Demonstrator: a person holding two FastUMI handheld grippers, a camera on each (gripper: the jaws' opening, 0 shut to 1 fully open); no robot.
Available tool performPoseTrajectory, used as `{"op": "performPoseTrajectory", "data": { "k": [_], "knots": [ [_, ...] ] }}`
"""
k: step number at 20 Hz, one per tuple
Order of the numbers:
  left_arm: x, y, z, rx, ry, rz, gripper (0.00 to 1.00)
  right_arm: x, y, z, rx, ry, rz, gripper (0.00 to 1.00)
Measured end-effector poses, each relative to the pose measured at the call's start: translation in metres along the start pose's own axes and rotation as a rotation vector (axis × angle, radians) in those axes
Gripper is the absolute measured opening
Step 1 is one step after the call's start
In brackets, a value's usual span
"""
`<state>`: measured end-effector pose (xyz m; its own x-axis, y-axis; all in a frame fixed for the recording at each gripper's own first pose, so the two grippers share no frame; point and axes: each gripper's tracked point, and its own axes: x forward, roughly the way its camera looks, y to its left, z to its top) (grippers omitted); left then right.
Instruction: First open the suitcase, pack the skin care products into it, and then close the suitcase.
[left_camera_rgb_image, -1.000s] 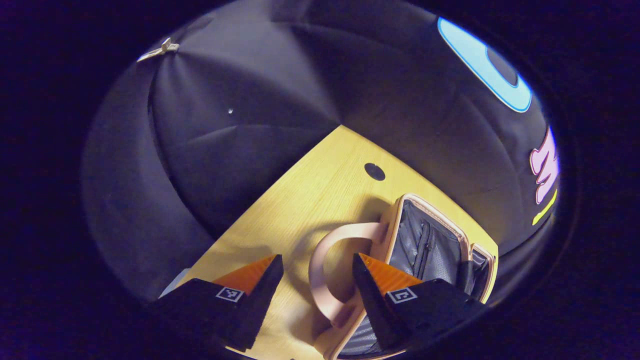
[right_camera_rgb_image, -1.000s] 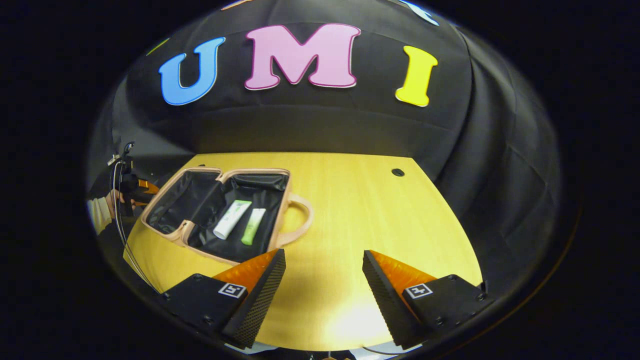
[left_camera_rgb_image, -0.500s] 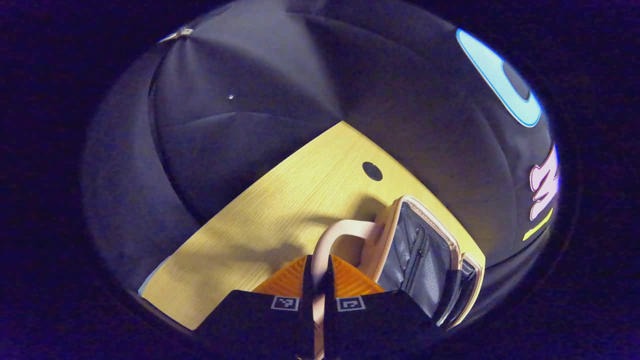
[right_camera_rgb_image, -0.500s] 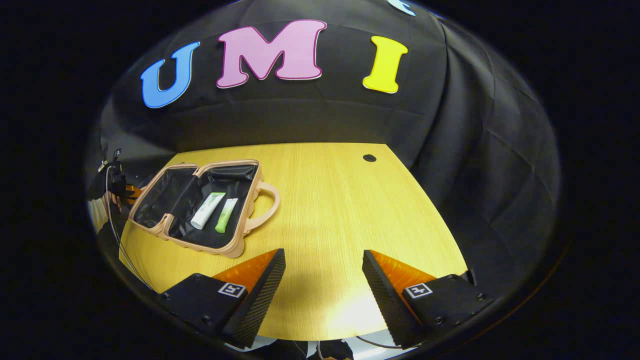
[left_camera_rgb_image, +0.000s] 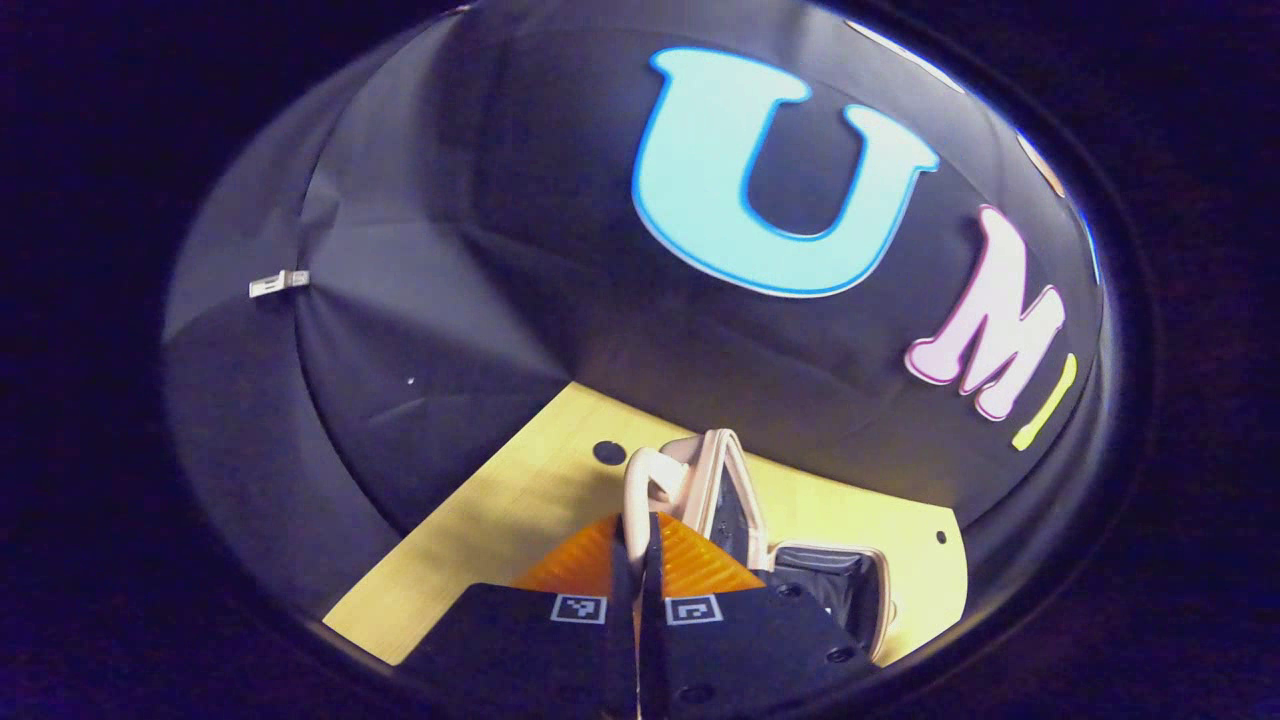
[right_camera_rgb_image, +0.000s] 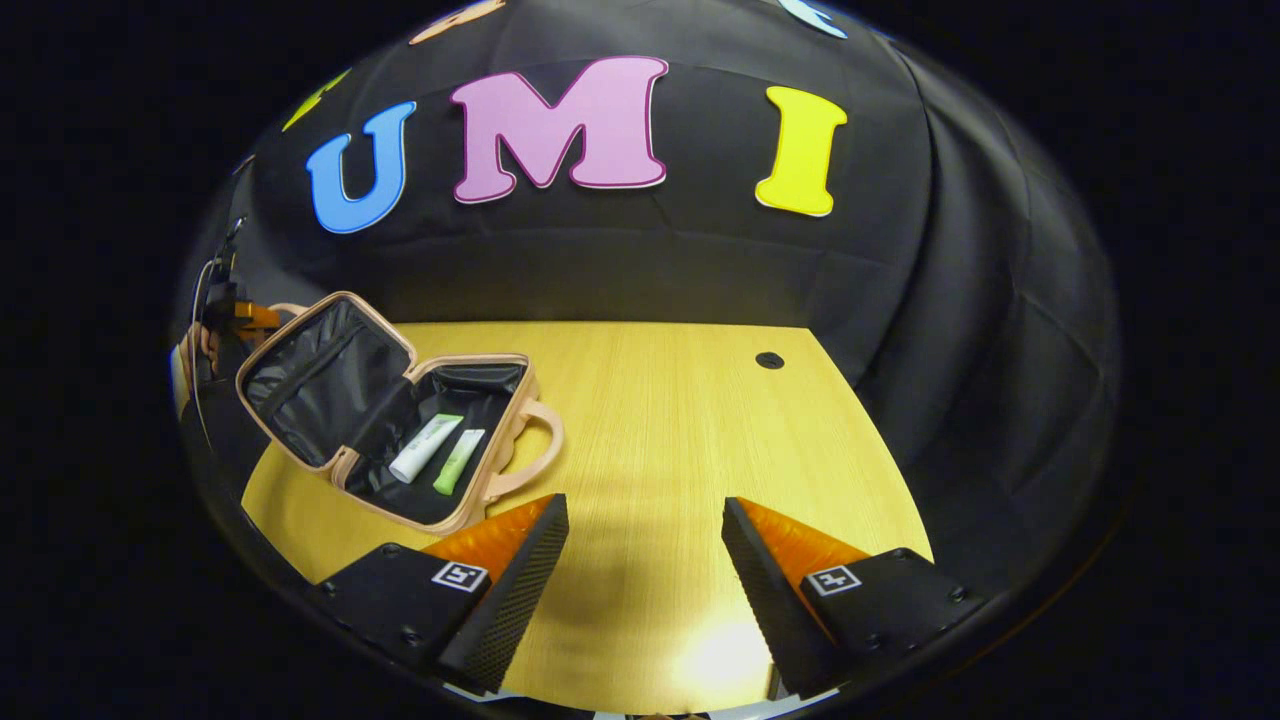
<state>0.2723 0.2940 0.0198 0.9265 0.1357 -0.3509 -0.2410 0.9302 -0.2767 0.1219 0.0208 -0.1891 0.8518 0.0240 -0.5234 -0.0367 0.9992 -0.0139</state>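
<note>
Right gripper view: suitcase lid (right_camera_rgb_image: 315, 385) half-raised.

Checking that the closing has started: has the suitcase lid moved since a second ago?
Yes. In the right gripper view the lid has swung up off the table, now tilted above the half holding the tubes.

The pink suitcase (right_camera_rgb_image: 452, 505) lies open, lid (right_camera_rgb_image: 320, 375) half raised, a white tube (right_camera_rgb_image: 425, 447) and green tube (right_camera_rgb_image: 459, 461) inside.
</note>
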Motion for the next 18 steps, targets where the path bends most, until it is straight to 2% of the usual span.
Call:
{"op": "performPoseTrajectory", "data": {
  "k": [3, 6, 10, 13, 16, 18],
  "knots": [
    [-0.041, -0.094, -0.006, 0.032, -0.061, -0.064, 0.07, -0.002, -0.012, 0.009, 0.032, -0.042, 0.038, 0.98],
    [-0.068, -0.19, -0.035, 0.038, -0.085, -0.159, 0.07, -0.009, -0.03, 0.013, 0.066, -0.052, 0.076, 0.98],
    [-0.045, -0.302, -0.103, 0.045, -0.006, -0.268, 0.07, -0.013, -0.056, 0.016, 0.08, -0.073, 0.116, 0.98],
    [-0.013, -0.355, -0.179, 0.079, 0.104, -0.298, 0.07, -0.019, -0.067, 0.022, 0.128, -0.08, 0.141, 0.98],
    [0.013, -0.374, -0.241, 0.124, 0.199, -0.29, 0.07, -0.027, -0.074, 0.035, 0.156, -0.115, 0.152, 0.97],
    [0.026, -0.38, -0.281, 0.115, 0.273, -0.268, 0.08, -0.032, -0.081, 0.036, 0.14, -0.132, 0.14, 0.97]
  ]
}}
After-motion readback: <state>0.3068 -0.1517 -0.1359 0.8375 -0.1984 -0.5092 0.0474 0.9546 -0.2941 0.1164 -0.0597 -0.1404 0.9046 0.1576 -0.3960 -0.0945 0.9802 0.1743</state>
